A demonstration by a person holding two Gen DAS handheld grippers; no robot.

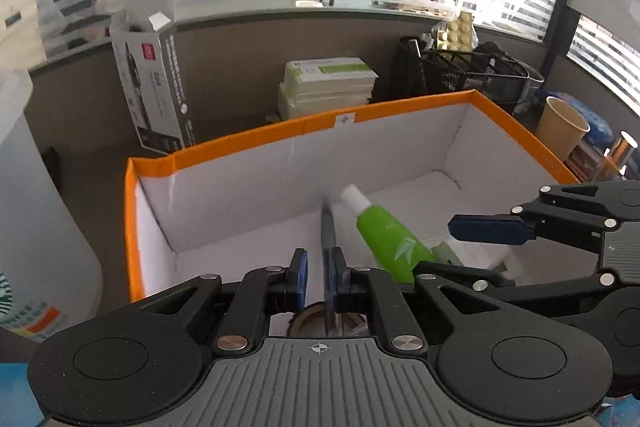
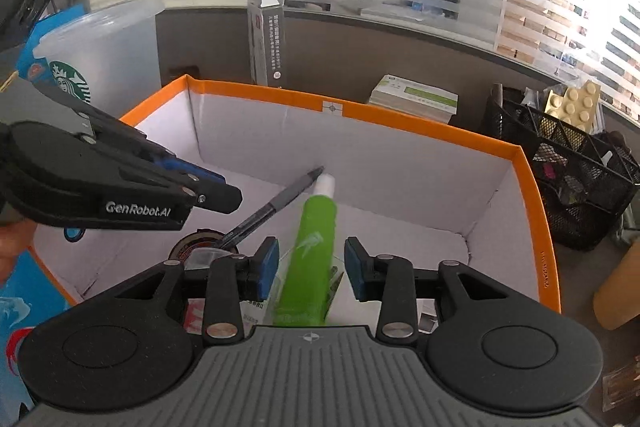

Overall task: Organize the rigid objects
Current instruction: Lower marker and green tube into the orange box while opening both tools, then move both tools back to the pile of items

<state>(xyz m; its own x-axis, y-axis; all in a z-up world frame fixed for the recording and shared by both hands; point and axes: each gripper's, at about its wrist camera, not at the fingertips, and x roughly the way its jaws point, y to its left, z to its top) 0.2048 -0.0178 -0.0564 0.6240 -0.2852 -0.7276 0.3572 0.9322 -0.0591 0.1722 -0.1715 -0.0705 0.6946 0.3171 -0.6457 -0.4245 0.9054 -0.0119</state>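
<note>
An orange-rimmed white box [image 1: 256,141] [image 2: 400,121] lies under both grippers. My left gripper [image 1: 318,277] is open over the box, and a grey pen [image 1: 329,227] is falling, blurred, from between its fingers. The pen [image 2: 280,201] slants in mid-air in the right wrist view. My right gripper [image 2: 312,269] is open, and a green tube with a white cap [image 2: 310,255] drops between its fingers, blurred. The tube [image 1: 384,233] shows in the left wrist view, with the right gripper [image 1: 492,229] beside it. A tape roll [image 2: 202,241] lies on the box floor.
A Starbucks cup [image 2: 100,51] stands left of the box. A tall grey carton [image 1: 156,83] and stacked green-white boxes [image 1: 328,83] stand behind it. A black mesh basket [image 2: 568,167] with yellow blocks and a paper cup [image 1: 560,125] are at the right.
</note>
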